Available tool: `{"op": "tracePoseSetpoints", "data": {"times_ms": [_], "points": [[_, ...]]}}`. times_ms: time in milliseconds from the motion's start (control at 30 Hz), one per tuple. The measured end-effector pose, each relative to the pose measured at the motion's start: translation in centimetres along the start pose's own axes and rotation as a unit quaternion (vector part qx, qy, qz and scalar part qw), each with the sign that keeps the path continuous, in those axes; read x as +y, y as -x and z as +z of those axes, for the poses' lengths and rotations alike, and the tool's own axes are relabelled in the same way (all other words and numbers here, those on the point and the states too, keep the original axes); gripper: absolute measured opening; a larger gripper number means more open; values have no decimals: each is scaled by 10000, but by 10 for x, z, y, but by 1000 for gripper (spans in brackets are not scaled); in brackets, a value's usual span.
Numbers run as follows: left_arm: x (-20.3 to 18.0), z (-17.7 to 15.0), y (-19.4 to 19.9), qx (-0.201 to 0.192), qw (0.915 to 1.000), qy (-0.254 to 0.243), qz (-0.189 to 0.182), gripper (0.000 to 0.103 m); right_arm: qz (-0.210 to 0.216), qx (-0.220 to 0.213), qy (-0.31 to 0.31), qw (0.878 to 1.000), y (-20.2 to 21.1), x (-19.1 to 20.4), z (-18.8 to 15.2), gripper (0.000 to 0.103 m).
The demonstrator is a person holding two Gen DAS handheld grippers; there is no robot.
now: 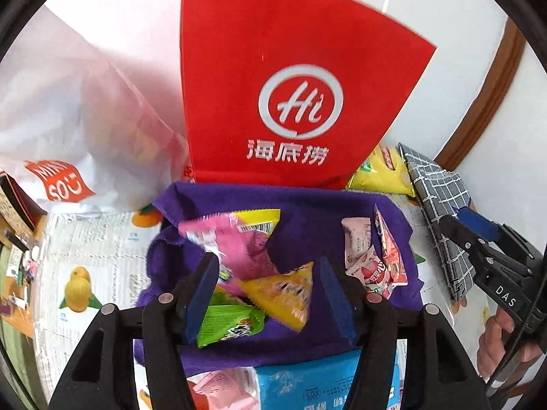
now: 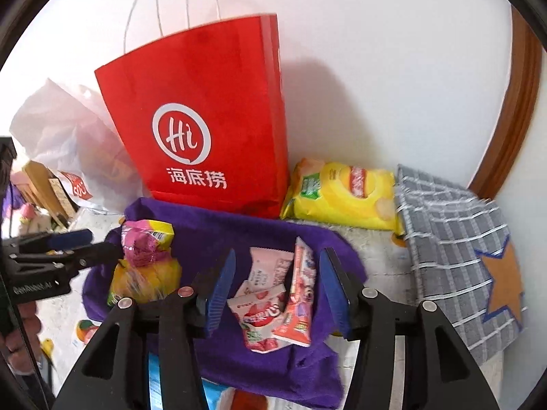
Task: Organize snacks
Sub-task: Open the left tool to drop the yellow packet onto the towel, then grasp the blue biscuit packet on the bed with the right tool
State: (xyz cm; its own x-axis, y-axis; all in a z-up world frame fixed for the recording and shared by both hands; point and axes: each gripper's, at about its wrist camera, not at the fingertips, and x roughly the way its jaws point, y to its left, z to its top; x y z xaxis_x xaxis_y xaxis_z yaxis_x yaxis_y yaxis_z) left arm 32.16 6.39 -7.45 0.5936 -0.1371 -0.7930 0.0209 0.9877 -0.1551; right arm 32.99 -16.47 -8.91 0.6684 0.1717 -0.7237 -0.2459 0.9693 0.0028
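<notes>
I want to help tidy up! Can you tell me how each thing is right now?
Left gripper: open, holding nothing.
Right gripper: open, holding nothing.
Purple cloth: spread out, snacks piled on it.
Red bag: standing upright.
Yellow chip bag: lying flat, sealed.
Grey checked cloth: lying folded.

The blue packet point(image 1: 328, 382) is running off the bottom edge; the pink packet point(image 1: 218, 239) is smearing with blur, its print probably unreadable.
</notes>
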Motion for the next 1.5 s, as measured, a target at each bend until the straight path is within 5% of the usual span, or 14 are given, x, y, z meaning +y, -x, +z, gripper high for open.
{"op": "tracePoseSetpoints", "data": {"times_ms": [233,600,1067,1167,1500], "points": [[6,1,31,-410,9991,61,-64,59,-192,-462,-231,9985,38,-15,-20,52],[-14,-10,68,-759,9968,-87,-212,59,-465,194,-544,9972,67,-48,-112,52],[-57,-62,98,-703,9959,-555,-89,59,211,1259,-821,9884,82,-42,-230,52],[-54,-77,105,-737,9955,-598,-38,59,532,1467,-960,9831,79,-38,-242,52],[-25,-126,93,-380,9987,-324,23,59,624,1432,-1317,9789,57,-36,-240,52]]}}
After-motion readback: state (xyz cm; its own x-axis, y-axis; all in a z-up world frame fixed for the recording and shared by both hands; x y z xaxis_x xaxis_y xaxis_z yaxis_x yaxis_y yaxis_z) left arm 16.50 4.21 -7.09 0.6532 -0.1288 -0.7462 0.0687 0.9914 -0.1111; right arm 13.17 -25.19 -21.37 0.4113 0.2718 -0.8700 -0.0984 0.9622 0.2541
